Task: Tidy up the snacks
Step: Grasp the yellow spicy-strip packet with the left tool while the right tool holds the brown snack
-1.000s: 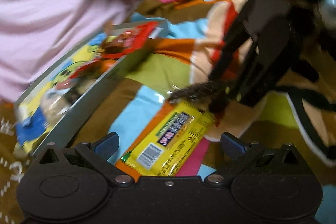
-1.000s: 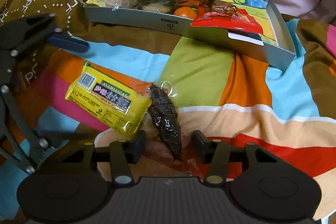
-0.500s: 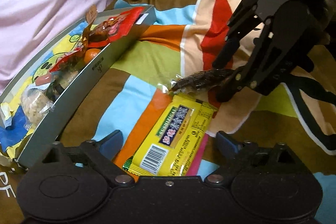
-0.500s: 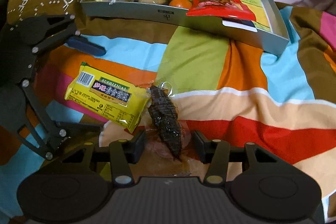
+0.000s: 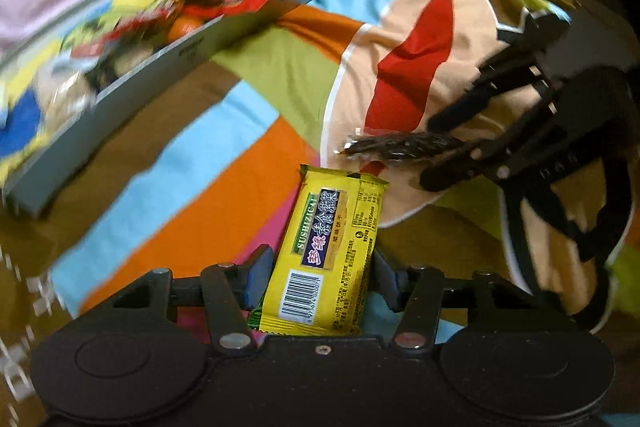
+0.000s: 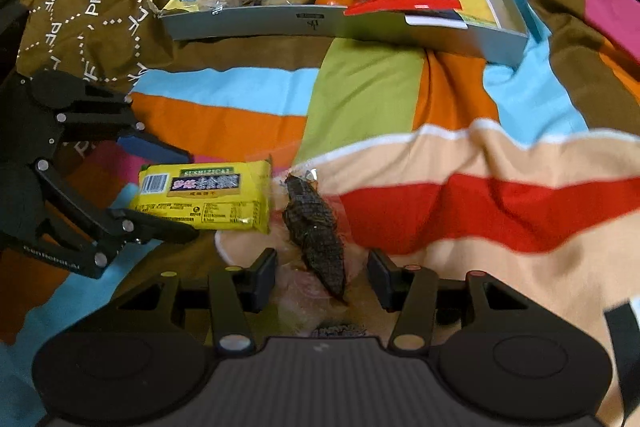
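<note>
In the left wrist view, the yellow pack (image 5: 328, 259) is seen lengthwise between the fingers of the left gripper (image 5: 324, 281), whose jaws have just been closing onto its sides; its barcode end is cut off by the body. The box (image 5: 132, 83) is blurred.

In the right wrist view, the dark snack (image 6: 316, 231) lies lengthwise between the half-open fingers of the right gripper (image 6: 322, 277), untouched, on the blanket (image 6: 500, 167). The pack lies crosswise.
</note>
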